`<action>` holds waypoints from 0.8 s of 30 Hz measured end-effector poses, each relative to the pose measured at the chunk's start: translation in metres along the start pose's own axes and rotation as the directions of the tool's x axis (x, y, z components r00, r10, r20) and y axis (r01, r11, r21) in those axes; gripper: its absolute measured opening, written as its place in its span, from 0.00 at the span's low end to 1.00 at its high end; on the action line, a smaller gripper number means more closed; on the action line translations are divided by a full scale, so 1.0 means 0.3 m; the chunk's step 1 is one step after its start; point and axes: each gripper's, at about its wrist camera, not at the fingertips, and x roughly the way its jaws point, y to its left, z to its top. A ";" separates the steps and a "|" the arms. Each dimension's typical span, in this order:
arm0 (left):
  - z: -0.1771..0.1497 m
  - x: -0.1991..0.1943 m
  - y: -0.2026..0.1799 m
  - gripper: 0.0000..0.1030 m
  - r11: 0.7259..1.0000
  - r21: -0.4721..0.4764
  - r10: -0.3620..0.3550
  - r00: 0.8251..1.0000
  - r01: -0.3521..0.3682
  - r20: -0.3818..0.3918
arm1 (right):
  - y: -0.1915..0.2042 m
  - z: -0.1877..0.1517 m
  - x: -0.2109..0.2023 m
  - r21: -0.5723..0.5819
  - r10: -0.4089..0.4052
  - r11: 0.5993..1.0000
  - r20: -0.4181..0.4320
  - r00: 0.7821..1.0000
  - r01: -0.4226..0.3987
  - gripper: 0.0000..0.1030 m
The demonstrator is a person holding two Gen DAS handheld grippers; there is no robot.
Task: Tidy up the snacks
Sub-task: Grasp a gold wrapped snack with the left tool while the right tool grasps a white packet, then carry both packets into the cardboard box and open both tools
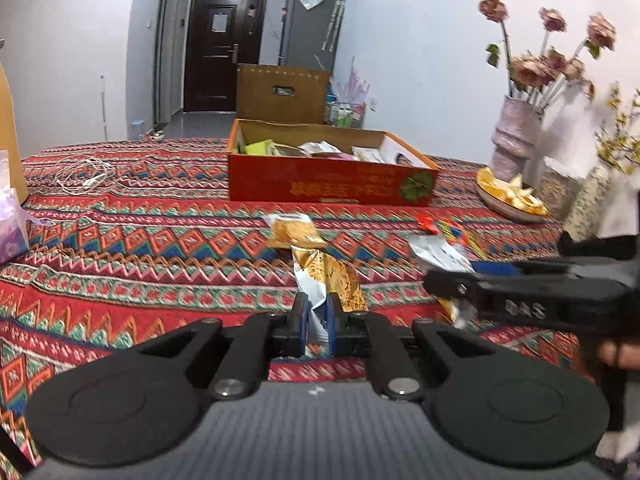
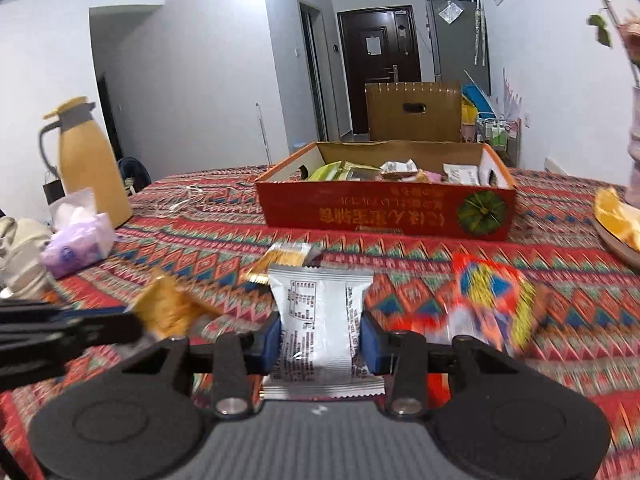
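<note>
Both grippers are carrying snack packs over the tabletop (image 1: 160, 240)

The left gripper (image 1: 316, 320) is pinching a golden packet (image 1: 340, 276) between its fingers, and the right gripper (image 2: 322, 340) is squeezing a white packet (image 2: 316, 312). The red box (image 2: 384, 212) of snacks is sitting just ahead, with an orange packet (image 2: 496, 296) lying beside.

The tablecloth (image 2: 200, 232) is red with bands of teal, orange and blue diamonds and zigzags. The box (image 2: 384, 212) is red outside – gold lettering, a green pumpkin – and brown inside. The jug (image 2: 90, 164) is mustard yellow, the vase (image 1: 514, 136) pale pink.
</note>
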 end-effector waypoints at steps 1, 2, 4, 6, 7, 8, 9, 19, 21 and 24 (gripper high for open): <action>-0.005 -0.007 -0.015 0.09 1.000 0.006 -0.002 1.000 0.002 -0.001 | -0.002 -0.018 -0.032 0.002 -0.001 1.000 0.001 1.000 0.001 0.38; -0.008 -0.015 -0.028 0.09 1.000 0.011 -0.003 1.000 0.003 0.000 | -0.003 -0.036 -0.065 0.002 -0.004 1.000 0.002 1.000 0.004 0.38; -0.009 -0.027 -0.053 0.09 1.000 0.014 -0.005 1.000 0.005 0.002 | -0.013 -0.065 -0.120 0.004 -0.012 1.000 0.008 1.000 0.012 0.38; -0.009 -0.036 -0.078 0.09 1.000 0.020 -0.006 1.000 0.006 0.007 | -0.028 -0.082 -0.157 0.014 -0.014 1.000 0.015 1.000 0.014 0.38; -0.007 -0.037 -0.085 0.09 1.000 0.023 -0.005 1.000 0.005 0.008 | -0.038 -0.088 -0.170 0.019 -0.013 1.000 0.019 1.000 0.013 0.38; -0.006 -0.038 -0.095 0.09 1.000 0.025 -0.005 1.000 0.004 0.009 | -0.048 -0.093 -0.179 0.023 -0.017 1.000 0.022 1.000 0.016 0.38; -0.002 -0.038 -0.104 0.09 1.000 0.028 -0.005 1.000 0.004 0.009 | -0.057 -0.095 -0.183 0.027 -0.020 0.999 0.025 0.999 0.019 0.38; 0.176 0.053 -0.099 0.09 0.999 0.037 -0.020 0.998 0.018 0.061 | -0.139 -0.012 -0.145 0.001 -0.005 1.000 0.072 0.997 0.004 0.38; 0.240 0.094 -0.084 0.09 0.999 0.040 -0.027 0.996 0.024 0.081 | -0.160 0.043 -0.130 -0.024 -0.007 1.000 0.095 0.995 0.009 0.38; 0.361 0.180 -0.058 0.09 0.998 0.042 -0.045 0.993 0.041 0.107 | -0.197 0.143 -0.090 -0.063 -0.014 0.998 0.129 0.992 0.022 0.39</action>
